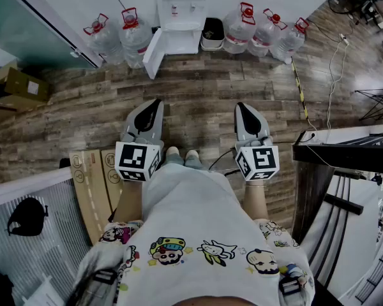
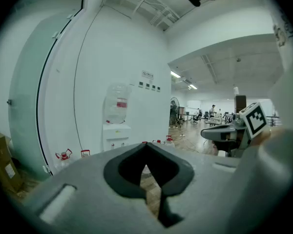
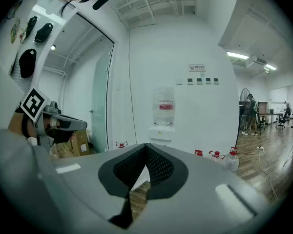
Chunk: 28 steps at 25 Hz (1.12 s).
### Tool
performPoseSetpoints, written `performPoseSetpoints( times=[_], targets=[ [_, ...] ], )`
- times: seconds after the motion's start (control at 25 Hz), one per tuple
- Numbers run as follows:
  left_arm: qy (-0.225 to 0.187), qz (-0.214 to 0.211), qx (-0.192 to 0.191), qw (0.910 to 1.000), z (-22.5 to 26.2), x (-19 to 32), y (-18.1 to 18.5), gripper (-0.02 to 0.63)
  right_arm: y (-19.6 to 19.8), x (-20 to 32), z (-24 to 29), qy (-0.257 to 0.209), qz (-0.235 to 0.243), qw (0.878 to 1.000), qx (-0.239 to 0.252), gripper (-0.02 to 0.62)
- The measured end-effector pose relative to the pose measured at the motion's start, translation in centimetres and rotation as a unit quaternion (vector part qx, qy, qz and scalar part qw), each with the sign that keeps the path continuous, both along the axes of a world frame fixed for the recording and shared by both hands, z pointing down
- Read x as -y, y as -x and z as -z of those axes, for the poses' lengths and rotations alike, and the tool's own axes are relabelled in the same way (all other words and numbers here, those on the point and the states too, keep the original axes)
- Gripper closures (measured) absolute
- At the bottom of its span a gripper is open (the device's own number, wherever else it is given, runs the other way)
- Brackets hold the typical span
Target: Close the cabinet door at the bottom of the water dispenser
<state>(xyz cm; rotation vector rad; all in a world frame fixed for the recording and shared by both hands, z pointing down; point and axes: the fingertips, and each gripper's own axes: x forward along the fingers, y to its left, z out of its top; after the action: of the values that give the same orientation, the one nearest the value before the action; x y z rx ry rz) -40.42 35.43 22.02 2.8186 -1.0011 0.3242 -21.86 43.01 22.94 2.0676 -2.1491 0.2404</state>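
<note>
Left gripper (image 1: 154, 104) and right gripper (image 1: 242, 108), both clenched and empty, well short of the water dispenser (image 1: 180, 11), whose bottom cabinet door (image 1: 153, 53) stands swung open leftward; a hard shove could rebound it or jostle the water bottles (image 1: 133, 36).

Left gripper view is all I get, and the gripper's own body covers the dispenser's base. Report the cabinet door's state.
Observer: In the head view the cabinet door at the foot of the water dispenser stands swung open toward the picture's left.
Operator: Name what sits on the dispenser's other side.
Observer: A dark bin stands on the floor just right of the dispenser.
Operator: Give me the right gripper's jaws.
Observer: In its own view the right gripper is shut, with nothing between its jaws.
</note>
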Motion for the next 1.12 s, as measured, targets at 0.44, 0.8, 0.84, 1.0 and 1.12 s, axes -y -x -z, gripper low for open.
performPoseSetpoints(
  times=[0.44,0.8,0.84,1.0,1.12],
  targets=[
    [-0.011,0.016,-0.011,0.9997,0.5,-1.3,-1.5,0.601,-1.6,-2.0,0.7,-0.030,0.019,0.999,0.016,0.576],
    [0.003,0.037,-0.015,0.9992,-0.8,0.3,-0.6,0.552,-1.4,-0.6,0.5,-0.032,0.035,0.998,0.040,0.505],
    [0.005,0.039,-0.013,0.9991,-1.1,0.8,-0.6,0.552,-1.4,-0.1,0.4,-0.032,0.036,0.998,0.042,0.500],
    [0.021,0.042,-0.007,0.9989,-2.4,3.7,-0.8,0.537,-1.2,3.2,-0.8,-0.022,0.043,0.998,0.049,0.486],
    [0.028,0.043,-0.005,0.9987,-2.8,6.4,-1.2,0.527,-1.2,6.0,-1.4,-0.014,0.044,0.997,0.059,0.476]
  ],
)
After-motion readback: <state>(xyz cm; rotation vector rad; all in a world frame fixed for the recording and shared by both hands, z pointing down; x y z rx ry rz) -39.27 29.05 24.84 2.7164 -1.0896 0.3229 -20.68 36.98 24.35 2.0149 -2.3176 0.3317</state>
